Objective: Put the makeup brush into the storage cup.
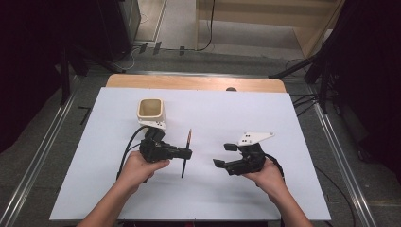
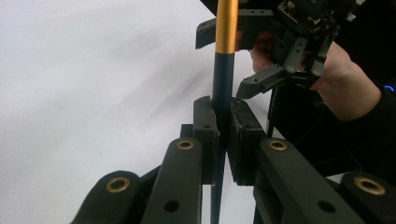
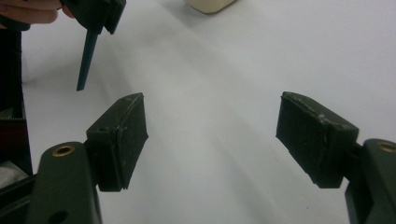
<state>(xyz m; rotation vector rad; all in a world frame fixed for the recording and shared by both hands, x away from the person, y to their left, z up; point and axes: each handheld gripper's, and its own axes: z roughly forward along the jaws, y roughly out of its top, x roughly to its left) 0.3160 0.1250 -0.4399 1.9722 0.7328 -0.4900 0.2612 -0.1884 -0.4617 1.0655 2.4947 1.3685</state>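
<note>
A thin dark stick with an orange-gold upper end (image 1: pixel 186 153) stands nearly upright in my left gripper (image 1: pixel 188 152), left of the table's middle. In the left gripper view the jaws are shut on the stick's dark shaft (image 2: pixel 222 79). To its right, my right gripper (image 1: pixel 221 155) points toward the stick with its jaws wide apart. The right gripper view shows both pads (image 3: pixel 126 135) with only white table between them, and the stick's lower end (image 3: pixel 88 58) hangs at the upper left, apart from them.
A cream square cup (image 1: pixel 151 112) stands upright behind the left gripper on the white table sheet (image 1: pixel 246 109). A wooden table edge (image 1: pixel 194 82) runs along the back. Metal rails and dark stands flank the table.
</note>
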